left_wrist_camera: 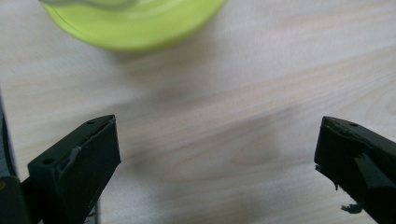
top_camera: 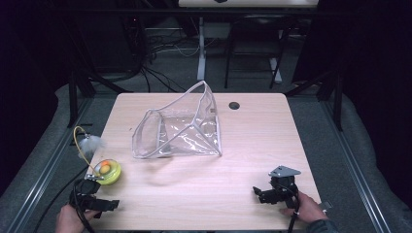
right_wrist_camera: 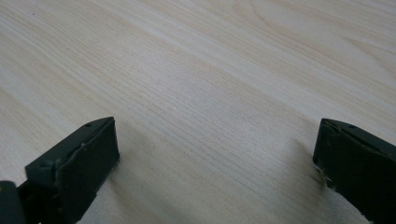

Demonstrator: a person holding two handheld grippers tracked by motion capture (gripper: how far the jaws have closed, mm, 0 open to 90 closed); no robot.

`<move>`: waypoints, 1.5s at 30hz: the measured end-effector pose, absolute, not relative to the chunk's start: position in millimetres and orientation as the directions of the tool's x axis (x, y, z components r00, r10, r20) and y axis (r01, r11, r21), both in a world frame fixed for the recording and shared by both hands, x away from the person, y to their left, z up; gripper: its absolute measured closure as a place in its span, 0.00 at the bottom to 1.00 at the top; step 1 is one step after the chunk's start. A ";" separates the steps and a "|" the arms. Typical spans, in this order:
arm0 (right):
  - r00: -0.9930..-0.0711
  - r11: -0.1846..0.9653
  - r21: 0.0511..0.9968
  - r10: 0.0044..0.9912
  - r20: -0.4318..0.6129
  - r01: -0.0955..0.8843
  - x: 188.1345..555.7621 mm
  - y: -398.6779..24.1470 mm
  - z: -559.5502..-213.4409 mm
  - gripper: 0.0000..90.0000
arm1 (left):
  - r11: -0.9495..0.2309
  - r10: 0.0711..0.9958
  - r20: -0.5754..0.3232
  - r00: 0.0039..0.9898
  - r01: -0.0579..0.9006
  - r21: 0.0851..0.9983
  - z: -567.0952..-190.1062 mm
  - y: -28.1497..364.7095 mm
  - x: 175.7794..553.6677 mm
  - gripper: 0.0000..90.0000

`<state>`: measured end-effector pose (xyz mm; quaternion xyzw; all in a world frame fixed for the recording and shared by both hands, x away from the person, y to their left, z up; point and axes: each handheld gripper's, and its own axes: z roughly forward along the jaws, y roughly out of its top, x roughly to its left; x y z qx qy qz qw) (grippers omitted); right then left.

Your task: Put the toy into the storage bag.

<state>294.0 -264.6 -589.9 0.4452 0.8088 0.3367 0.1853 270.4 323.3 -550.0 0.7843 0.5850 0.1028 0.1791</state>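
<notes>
Pale wood table (top_camera: 204,179), rounded corners, a small dark hole (top_camera: 234,105) near its far edge. Clear plastic bag (top_camera: 182,126), white-trimmed, lying on the far half of the table slightly left of centre, mouth open toward the left edge, one flap standing up; nothing touches it. Yellow-green toy (top_camera: 108,171), round, with an orange ball in its top, near the left edge toward the near left corner; a yellow wire loop with a white feathery tuft (top_camera: 90,143) rises from it at the left edge. Left gripper (top_camera: 94,204), black, at the near left corner, held in the person's left hand (top_camera: 68,219), just on the near side of the toy and apart from it; in the left gripper view its jaws stand wide apart over bare wood, nothing between them, the toy's (left_wrist_camera: 135,23) lime rim ahead at the top of that view. Right gripper (top_camera: 272,193), black with a grey plate on top, near the near right corner, held in the right hand (top_camera: 307,208), well apart from bag and toy; in the right gripper view its jaws are likewise spread wide over bare table (right_wrist_camera: 210,93), gripping nothing.
</notes>
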 end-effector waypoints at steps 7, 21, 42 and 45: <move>-0.535 0.378 0.709 0.845 -0.001 0.595 294.0 -264.7 -589.9 0.00 | -0.238 0.954 -0.069 0.293 0.875 0.421 -542.1 322.6 271.0 0.00; -0.535 0.377 0.710 0.845 0.000 0.595 293.9 -264.6 -589.9 0.00 | -0.222 0.952 -0.082 0.294 0.851 0.476 -521.1 326.0 278.3 0.00; -0.537 0.377 0.711 0.844 0.001 0.594 294.1 -264.9 -590.2 0.00 | -0.151 0.973 -0.064 0.223 0.815 0.560 -485.1 341.8 290.3 0.00; -0.536 0.377 0.710 0.844 0.001 0.595 294.1 -264.9 -590.1 0.00 | -0.146 0.975 -0.052 0.215 0.801 0.581 -479.1 343.2 293.5 0.00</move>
